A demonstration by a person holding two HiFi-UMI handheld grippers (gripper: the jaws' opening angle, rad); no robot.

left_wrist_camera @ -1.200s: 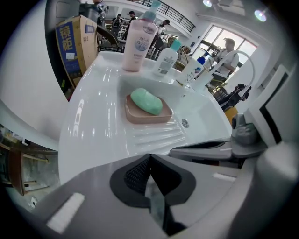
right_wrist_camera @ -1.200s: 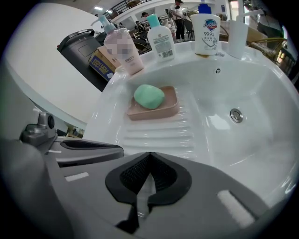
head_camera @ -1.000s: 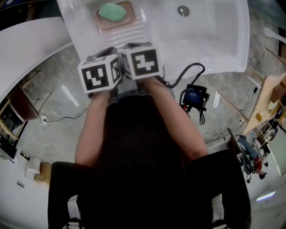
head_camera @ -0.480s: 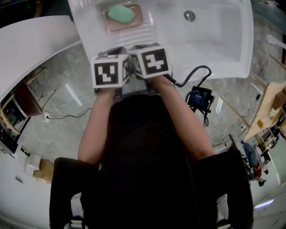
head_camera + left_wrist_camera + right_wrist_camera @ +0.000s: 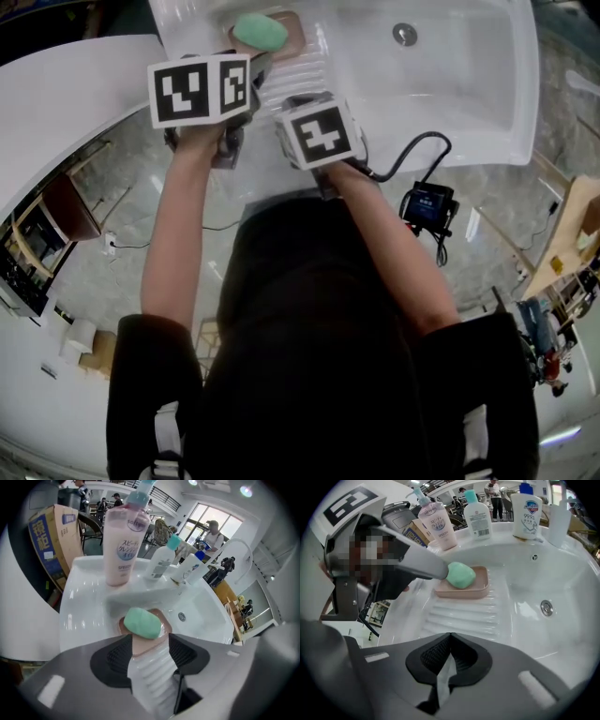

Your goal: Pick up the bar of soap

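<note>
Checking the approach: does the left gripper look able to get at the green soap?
Probably yes: the left gripper, jaws just opening with nothing between them, points at the soap lying bare on its pink dish; nothing blocks it.

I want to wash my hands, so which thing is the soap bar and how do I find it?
Look at the big white sink, on the ribbed ledge left of the drain hole. A flat pink dish sits there, and the soap lies in it. It is the only mint-green rounded lump; everything else nearby is a tall bottle standing on the back rim.
</note>
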